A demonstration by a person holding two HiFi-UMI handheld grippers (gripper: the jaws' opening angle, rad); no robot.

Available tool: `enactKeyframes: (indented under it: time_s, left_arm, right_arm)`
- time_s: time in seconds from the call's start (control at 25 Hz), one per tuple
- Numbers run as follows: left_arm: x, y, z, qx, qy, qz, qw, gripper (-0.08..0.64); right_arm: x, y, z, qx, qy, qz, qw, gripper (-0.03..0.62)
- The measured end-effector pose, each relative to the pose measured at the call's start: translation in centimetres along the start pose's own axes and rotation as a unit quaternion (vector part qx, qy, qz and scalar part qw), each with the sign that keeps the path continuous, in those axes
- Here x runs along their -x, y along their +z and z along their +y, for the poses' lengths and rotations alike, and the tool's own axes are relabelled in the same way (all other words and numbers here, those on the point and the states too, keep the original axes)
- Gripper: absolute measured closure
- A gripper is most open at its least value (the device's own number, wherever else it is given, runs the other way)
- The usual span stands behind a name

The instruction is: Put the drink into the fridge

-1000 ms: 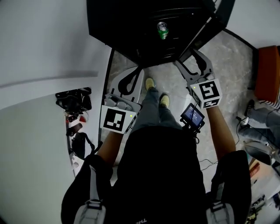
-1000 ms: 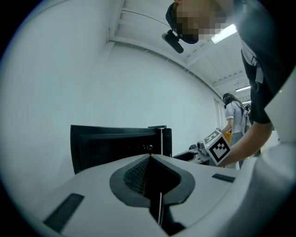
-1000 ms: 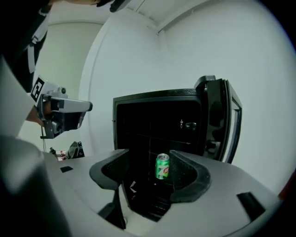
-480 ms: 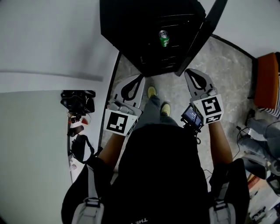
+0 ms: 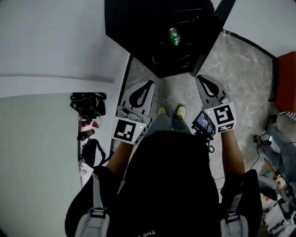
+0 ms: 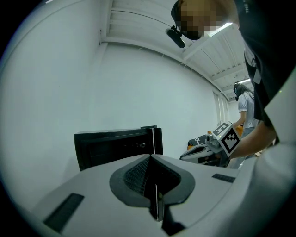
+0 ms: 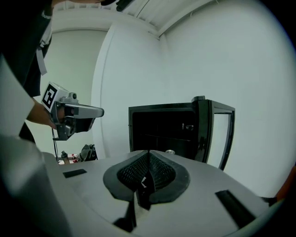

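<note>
The drink, a green can (image 5: 174, 36), stands upright on a shelf inside the black fridge (image 5: 143, 28), whose door (image 5: 221, 11) hangs open at the right. Both grippers are held short of the fridge front, apart from the can. My left gripper (image 5: 147, 84) is shut with nothing in it, as is my right gripper (image 5: 202, 78). In the right gripper view the shut jaws (image 7: 149, 152) point at the open fridge (image 7: 162, 129), and the can's silver top (image 7: 170, 152) just peeks over them. In the left gripper view the fridge (image 6: 115, 146) lies ahead and the right gripper (image 6: 203, 152) is off to the right.
The person's feet (image 5: 169, 111) stand on the grey marbled floor (image 5: 240, 69) before the fridge. Black camera gear and small items (image 5: 88, 105) sit on a white surface at the left. An orange seat (image 5: 287, 81) and cables (image 5: 259, 139) are at the right.
The right gripper's jaws, open close to the fridge a second ago, are now shut and empty. Both grippers have drawn back from the fridge. The can stays on its shelf.
</note>
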State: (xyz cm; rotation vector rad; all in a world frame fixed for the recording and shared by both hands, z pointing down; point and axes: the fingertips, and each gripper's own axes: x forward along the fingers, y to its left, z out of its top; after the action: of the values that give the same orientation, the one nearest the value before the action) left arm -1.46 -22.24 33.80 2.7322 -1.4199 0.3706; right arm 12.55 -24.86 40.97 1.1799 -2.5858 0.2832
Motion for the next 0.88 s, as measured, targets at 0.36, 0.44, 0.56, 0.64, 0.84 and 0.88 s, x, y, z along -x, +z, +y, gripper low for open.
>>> enactKeyframes:
  time_s: [0.36, 0.44, 0.56, 0.64, 0.84, 0.88]
  left_arm:
    - [-0.9, -0.8, -0.6, 0.009, -0.029, 0.019, 0.9994, 0.549]
    - [-0.6, -1.2, -0.2, 0.012, -0.029, 0.019, 0.9993, 0.549]
    - [-0.7, -1.5, 0.0, 0.015, -0.031, 0.015, 0.9993, 0.549]
    - [0.0, -1.8, 0.2, 0.02, -0.029, 0.011, 0.9993, 0.549]
    - [4.0, -1.4, 0.7, 0.027, -0.028, -0.004, 0.9992, 0.549]
    - [4.7, -1.3, 0.8, 0.028, -0.027, -0.007, 0.9992, 0.549]
  right_arm:
    - [-0.1, -1.8, 0.7, -0.051, -0.006, 0.01, 0.999, 0.574]
    - [-0.4, -2.1, 1.2, -0.049, -0.004, 0.017, 0.999, 0.574]
    - [-0.5, -2.9, 1.3, -0.058, -0.005, 0.02, 0.998, 0.578]
    - [-0.4, -3.1, 2.1, -0.069, 0.001, 0.017, 0.997, 0.578]
    - [1.2, -2.6, 5.8, -0.104, 0.025, 0.0, 0.994, 0.58]
    - [1.6, -2.3, 6.3, -0.105, 0.023, -0.003, 0.994, 0.58]
